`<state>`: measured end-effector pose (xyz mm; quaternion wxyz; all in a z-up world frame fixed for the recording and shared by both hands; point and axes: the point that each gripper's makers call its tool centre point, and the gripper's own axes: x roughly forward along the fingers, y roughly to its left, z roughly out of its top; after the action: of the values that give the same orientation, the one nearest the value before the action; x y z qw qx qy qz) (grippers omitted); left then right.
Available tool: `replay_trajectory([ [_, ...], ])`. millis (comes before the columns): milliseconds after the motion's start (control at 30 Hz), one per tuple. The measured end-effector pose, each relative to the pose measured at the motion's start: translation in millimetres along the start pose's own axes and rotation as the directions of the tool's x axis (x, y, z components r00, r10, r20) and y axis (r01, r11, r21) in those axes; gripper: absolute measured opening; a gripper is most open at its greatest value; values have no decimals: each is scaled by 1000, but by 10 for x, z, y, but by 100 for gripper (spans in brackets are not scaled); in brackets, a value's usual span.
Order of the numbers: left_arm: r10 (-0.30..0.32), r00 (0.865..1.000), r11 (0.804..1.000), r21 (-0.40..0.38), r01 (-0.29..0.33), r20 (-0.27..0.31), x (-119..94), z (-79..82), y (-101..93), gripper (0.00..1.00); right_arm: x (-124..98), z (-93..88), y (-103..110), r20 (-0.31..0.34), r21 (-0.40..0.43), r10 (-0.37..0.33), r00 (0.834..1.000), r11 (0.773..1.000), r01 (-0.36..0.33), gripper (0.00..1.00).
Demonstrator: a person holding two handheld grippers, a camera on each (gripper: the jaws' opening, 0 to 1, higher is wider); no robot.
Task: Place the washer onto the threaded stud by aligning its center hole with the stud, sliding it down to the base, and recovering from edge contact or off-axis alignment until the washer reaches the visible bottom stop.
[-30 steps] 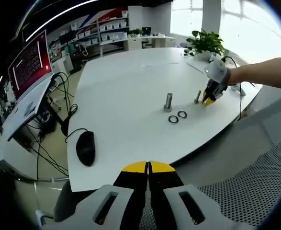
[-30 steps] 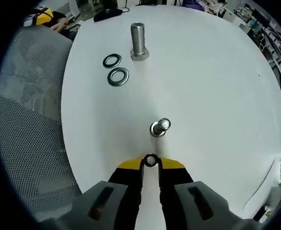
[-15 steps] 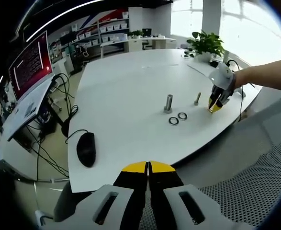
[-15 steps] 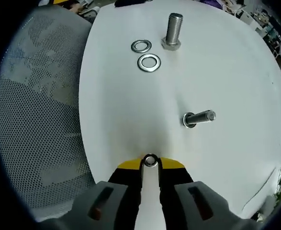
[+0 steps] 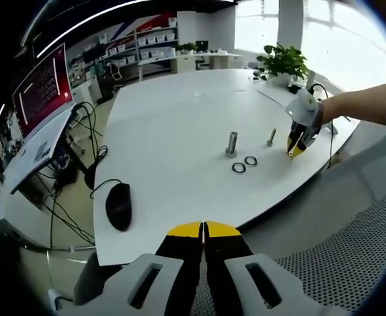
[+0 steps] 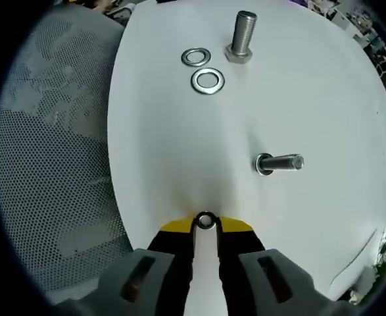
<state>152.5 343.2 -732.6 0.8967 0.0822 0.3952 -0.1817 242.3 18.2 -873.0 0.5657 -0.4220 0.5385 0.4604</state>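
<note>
The right claw (image 6: 206,224) is clenched on a small washer (image 6: 206,220) pinched at its yellow tips, held above the white table (image 6: 173,151) well short of the slim threaded stud (image 6: 279,162), which already seems to carry a washer at its base, though the fisheye makes that hard to confirm. Farther off, two loose washers (image 6: 202,69) lie beside a thicker bolt (image 6: 242,36). The left claw (image 5: 204,230) is clenched on nothing off the table edge, above a mesh chair (image 5: 337,263), near a black mouse (image 5: 118,203).

Small steel washer (image 6: 206,220) (pinched on edge) near upright threaded stud (image 6: 279,162).
</note>
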Motion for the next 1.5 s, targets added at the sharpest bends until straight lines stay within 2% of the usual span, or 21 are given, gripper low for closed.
replay_trajectory([
  [167, 0, 1000, 1000, -1, 0, 0, -1, -3, 0, 0, -6, -1, 10, -41, -33, 12, 999, 999, -13, 14],
  [233, -1, 1000, 1000, 0, 1, -4, -4, -8, -5, 0, -12, 5, 13, -50, -11, 16, 999, 1000, -17, 14],
  [300, -1, 1000, 1000, 2, 2, -6, 0, -10, -3, 0, -15, -4, 27, -60, -25, 13, 998, 1000, -14, 14],
  [500, -3, 1000, 1000, 3, 3, -5, 0, -5, -4, 0, -16, -12, 23, -60, -42, 0, 998, 999, -3, 14],
  [567, -4, 1000, 1000, -3, 4, 2, -2, 4, -5, 0, -14, -6, 14, -66, -131, -10, 998, 991, 1, 14],
  [800, -3, 1000, 1000, 0, 3, 1, -5, -2, -4, 0, -14, 0, 10, -89, -103, -22, 996, 995, 12, 14],
  [1133, -4, 1000, 1000, 1, 4, 1, -9, -4, -10, 0, -18, -8, 23, -81, -70, -39, 996, 997, 33, 14],
  [1500, -3, 1000, 1000, 0, 3, 2, -9, -7, -4, 0, -22, -3, 42, -98, -84, -63, 993, 995, 55, 14],
])
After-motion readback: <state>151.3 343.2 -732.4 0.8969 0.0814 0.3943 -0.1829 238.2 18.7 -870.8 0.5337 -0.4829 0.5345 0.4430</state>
